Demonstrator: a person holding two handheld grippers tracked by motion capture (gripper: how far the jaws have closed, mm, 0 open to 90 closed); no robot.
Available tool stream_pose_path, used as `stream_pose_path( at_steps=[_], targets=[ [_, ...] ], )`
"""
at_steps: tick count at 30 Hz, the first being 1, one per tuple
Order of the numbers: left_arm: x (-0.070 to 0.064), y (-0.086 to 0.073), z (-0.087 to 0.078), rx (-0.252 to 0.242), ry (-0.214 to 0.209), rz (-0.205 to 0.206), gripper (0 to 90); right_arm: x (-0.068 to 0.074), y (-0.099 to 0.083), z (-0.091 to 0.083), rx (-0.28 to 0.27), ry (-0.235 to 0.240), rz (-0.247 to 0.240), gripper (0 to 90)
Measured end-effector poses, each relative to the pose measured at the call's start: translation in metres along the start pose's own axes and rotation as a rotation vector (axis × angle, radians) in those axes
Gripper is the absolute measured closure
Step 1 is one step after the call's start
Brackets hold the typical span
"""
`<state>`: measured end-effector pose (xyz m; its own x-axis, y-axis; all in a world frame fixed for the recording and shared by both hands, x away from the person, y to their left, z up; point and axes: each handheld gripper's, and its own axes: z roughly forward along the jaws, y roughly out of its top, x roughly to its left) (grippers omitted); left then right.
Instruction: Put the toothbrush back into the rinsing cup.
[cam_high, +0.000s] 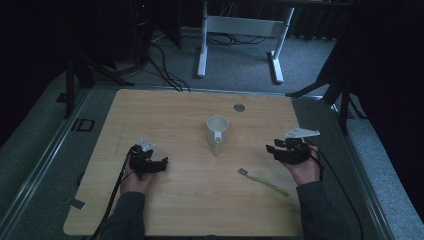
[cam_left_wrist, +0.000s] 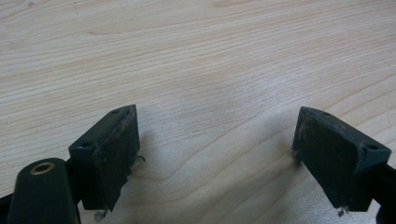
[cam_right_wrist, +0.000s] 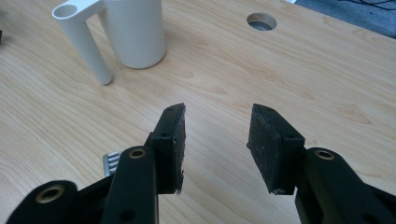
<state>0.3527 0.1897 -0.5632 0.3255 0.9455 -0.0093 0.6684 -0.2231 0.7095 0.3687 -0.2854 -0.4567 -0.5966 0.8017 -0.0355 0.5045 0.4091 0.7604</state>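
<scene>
Both grippers rest empty, the left gripper (cam_left_wrist: 215, 154) spread wide and the right gripper (cam_right_wrist: 215, 144) partly open, so the pickup is unstarted; the toothbrush (cam_high: 263, 182) lies just left of the right fingers (cam_right_wrist: 265, 142), the cup (cam_high: 217, 131) farther ahead.

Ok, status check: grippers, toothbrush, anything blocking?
Left gripper and right gripper open, empty. Green-handled toothbrush lies flat on wooden table, untouched. White ceramic cup upright, apart. Path clear.

A pale, matt wood grain is shown by the counter (cam_right_wrist: 289, 74). The cup (cam_right_wrist: 135, 32) is seen as smooth white plastic; the tongs' pads (cam_right_wrist: 264, 140) look rough, worn black.
</scene>
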Motion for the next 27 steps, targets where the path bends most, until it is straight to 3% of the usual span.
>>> stream_pose_path(
  at_steps=[10,27],
  targets=[
    [0.0,0.0,0.0,0.0,0.0,0.0,15.2,0.001,0.002,-0.004,0.021,-0.003,-0.032,55.5],
    [0.0,0.0,0.0,0.0,0.0,0.0,15.2,0.014,0.011,0.0,0.097,0.072,-0.139,55.4]
  ],
)
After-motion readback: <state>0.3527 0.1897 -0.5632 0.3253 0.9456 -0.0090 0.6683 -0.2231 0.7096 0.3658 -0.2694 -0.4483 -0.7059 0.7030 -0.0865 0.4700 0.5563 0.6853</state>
